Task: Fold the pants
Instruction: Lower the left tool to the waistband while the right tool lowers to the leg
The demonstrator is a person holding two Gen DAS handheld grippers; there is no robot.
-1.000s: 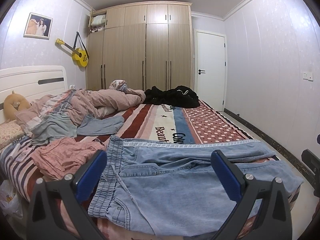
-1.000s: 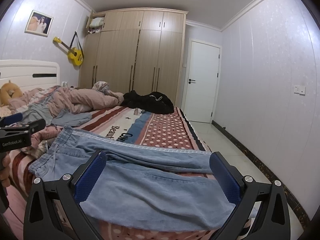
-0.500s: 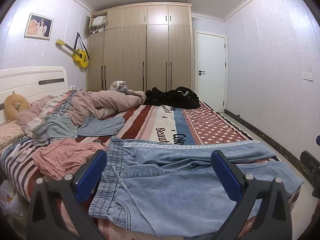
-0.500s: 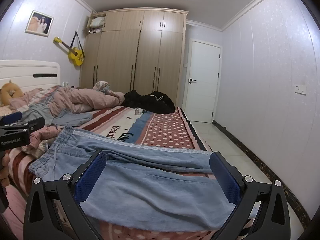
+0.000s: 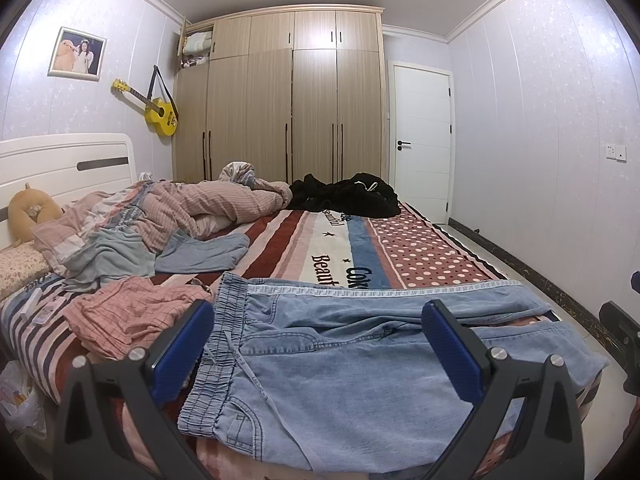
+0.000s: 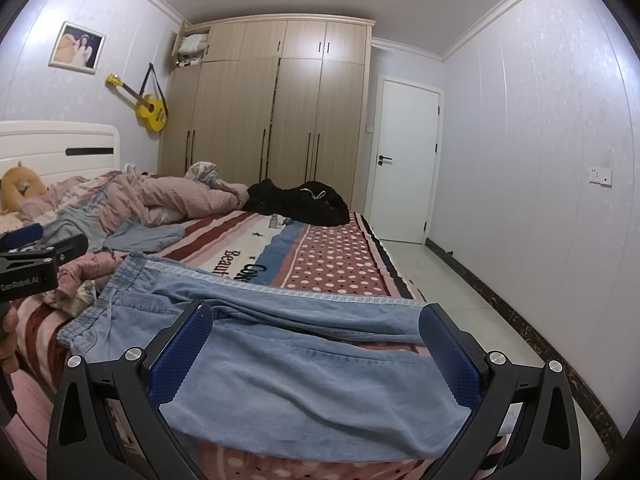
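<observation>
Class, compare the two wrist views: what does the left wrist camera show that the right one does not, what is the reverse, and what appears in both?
Only the left view shows the white plastic bag beside the bed. Only the right view shows the person's hand and the branded black body of the left gripper. Both show the light blue denim pants flat on the bed, the yellow guitar and the white door.
</observation>
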